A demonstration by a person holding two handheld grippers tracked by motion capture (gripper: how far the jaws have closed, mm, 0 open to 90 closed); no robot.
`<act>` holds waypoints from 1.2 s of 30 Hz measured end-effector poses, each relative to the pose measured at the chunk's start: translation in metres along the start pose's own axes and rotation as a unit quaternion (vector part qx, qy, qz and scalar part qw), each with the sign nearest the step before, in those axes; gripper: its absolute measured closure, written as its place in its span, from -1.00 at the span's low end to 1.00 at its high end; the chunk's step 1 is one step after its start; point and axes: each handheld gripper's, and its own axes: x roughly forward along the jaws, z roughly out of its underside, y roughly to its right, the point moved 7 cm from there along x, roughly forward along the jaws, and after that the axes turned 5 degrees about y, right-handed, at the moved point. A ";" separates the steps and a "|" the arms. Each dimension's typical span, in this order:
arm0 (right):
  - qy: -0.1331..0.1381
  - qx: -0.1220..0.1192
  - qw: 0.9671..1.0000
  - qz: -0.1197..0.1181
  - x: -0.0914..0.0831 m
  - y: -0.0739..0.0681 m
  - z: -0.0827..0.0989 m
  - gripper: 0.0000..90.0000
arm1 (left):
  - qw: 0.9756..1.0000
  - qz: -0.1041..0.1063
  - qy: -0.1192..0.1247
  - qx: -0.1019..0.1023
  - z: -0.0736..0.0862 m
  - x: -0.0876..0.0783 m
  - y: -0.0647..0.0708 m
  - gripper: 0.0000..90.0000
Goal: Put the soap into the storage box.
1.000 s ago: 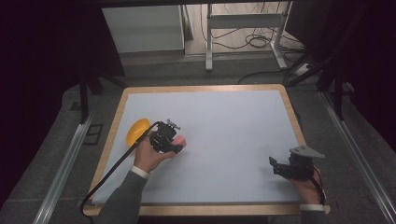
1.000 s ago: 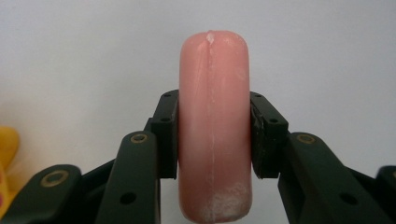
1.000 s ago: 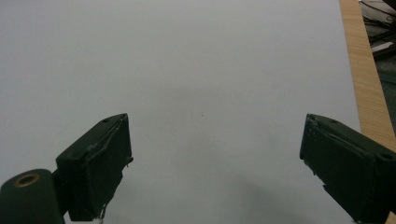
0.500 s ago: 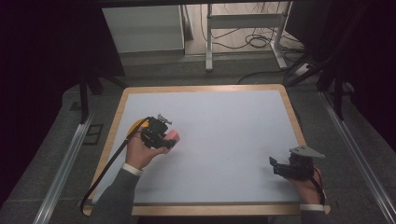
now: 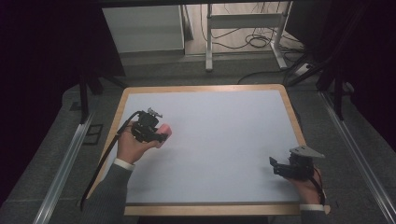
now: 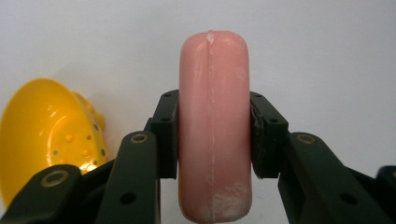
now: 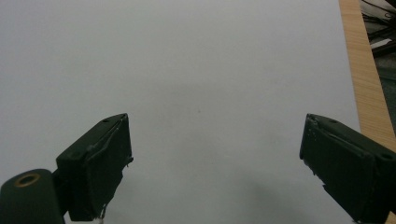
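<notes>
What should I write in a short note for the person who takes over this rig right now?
Left gripper: shut on the pink sausage-shaped piece, held above the table at its left side.
Right gripper: open, holding nothing, over the table's right front part.
Yellow dish with small holes sits just beside the left gripper.
Done: pink piece is picked up.
Left: probably to set it down; where is not clear.

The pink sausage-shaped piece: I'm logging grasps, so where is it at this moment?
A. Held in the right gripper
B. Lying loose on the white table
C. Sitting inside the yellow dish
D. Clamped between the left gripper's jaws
D: both pads of the left gripper press on the sides of the pink piece.
</notes>
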 end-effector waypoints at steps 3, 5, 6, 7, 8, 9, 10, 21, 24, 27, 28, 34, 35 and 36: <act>0.000 0.000 1.000 0.000 0.000 0.000 0.000 -0.80 | 1.000 -0.003 0.001 -0.002 0.000 -0.004 -0.005 0.34; 0.000 0.000 1.000 0.000 0.000 0.000 0.000 -0.80 | 1.000 -0.006 0.002 -0.005 0.000 -0.006 -0.008 0.34; 0.000 0.000 1.000 0.000 0.000 0.000 0.000 -0.80 | 1.000 -0.008 0.002 -0.007 0.001 -0.007 -0.010 0.34; 0.001 0.001 1.000 0.001 0.000 0.001 0.000 -0.80 | 1.000 -0.008 0.002 -0.007 0.001 -0.007 -0.010 0.34; 0.000 0.001 1.000 0.001 0.000 0.001 0.000 -0.80 | 1.000 -0.009 0.003 -0.008 0.001 -0.008 -0.012 0.34; 0.000 0.001 1.000 0.001 0.000 0.001 0.000 -0.80 | 1.000 -0.012 0.005 -0.011 0.001 -0.010 -0.017 0.34; 0.000 0.002 1.000 0.001 0.000 0.001 0.000 -0.80 | 1.000 -0.013 0.005 -0.012 0.001 -0.012 -0.019 0.34; 0.001 0.002 1.000 0.002 0.000 0.001 0.000 -0.80 | 0.999 -0.025 0.010 -0.027 0.002 -0.023 -0.035 0.34; -0.001 0.002 1.000 0.001 0.000 0.001 0.001 -0.80 | 0.999 -0.026 0.009 -0.031 0.002 -0.023 -0.040 0.34; -0.001 0.003 1.000 0.002 0.000 0.001 0.001 -0.80 | 0.999 -0.029 0.008 -0.035 0.002 -0.023 -0.044 0.34; -0.001 0.003 1.000 0.002 0.000 0.002 0.001 -0.80 | 0.999 -0.030 0.008 -0.037 0.003 -0.023 -0.046 0.34; -0.002 0.003 1.000 0.004 0.000 0.003 0.001 -0.80 | 0.998 -0.039 0.004 -0.044 0.003 -0.023 -0.057 0.34; -0.002 0.004 1.000 0.004 0.000 0.003 0.001 -0.80 | 0.998 -0.041 0.003 -0.047 0.004 -0.024 -0.060 0.34; -0.002 0.004 1.000 0.004 0.000 0.003 0.001 -0.80 | 0.998 -0.041 0.003 -0.047 0.004 -0.024 -0.060 0.34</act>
